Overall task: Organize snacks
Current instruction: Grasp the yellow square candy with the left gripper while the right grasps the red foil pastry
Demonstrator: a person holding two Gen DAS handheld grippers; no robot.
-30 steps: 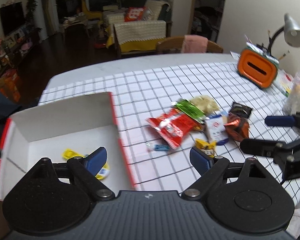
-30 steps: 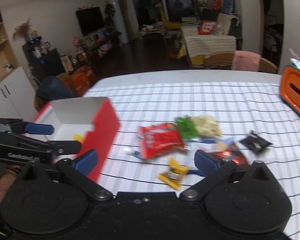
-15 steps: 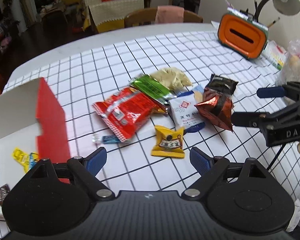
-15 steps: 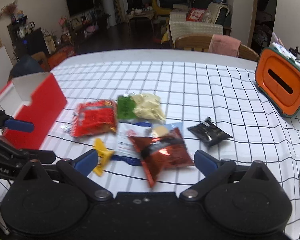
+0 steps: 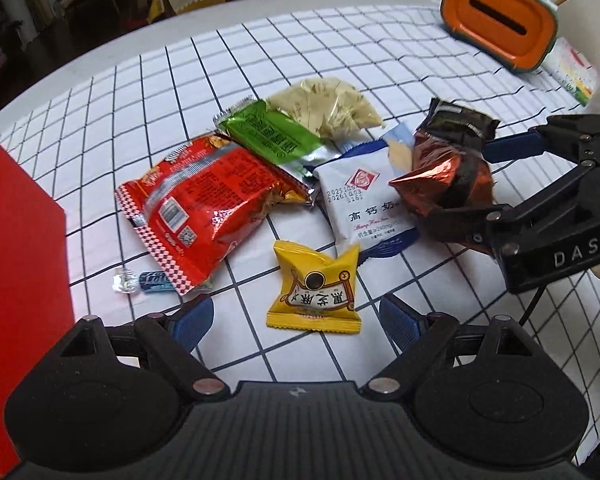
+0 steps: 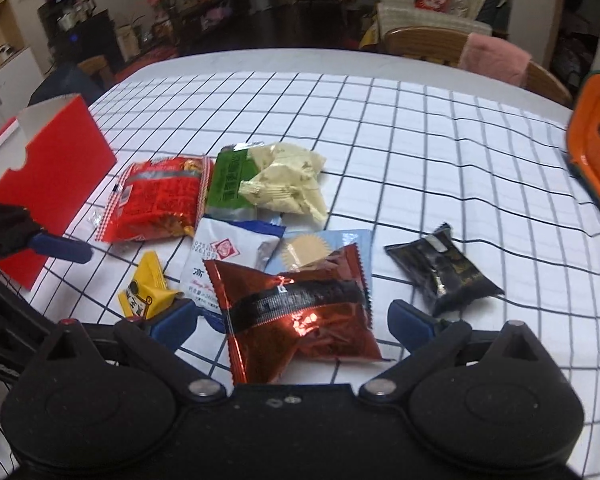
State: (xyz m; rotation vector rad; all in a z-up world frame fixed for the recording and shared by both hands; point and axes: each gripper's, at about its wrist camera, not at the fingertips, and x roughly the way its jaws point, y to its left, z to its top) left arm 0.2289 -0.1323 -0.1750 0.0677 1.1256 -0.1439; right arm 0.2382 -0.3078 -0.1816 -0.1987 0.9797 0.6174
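Having dropped and swung away from the red box [image 5: 16,240] since a second ago, with its white inside now out of sight and the snack pile grown large in both views. Left gripper [image 5: 296,320] tilted steeply down, jaws wide, empty, blue pads either side of the yellow packet [image 5: 314,288], not touching it. Right gripper [image 6: 292,320] likewise angled down, jaws wide, flanking the copper-red foil bag [image 6: 300,312] with no contact seen. Beyond the yellow packet: red chip bag [image 5: 204,204], green packet [image 5: 272,140], pale packet [image 5: 328,108], white milk-tablet packet [image 5: 364,200]. Right of the foil bag, apart: black packet [image 6: 444,268]. All on the checked tablecloth [image 6: 420,140]; orange tissue holder [image 5: 500,28] well beyond.
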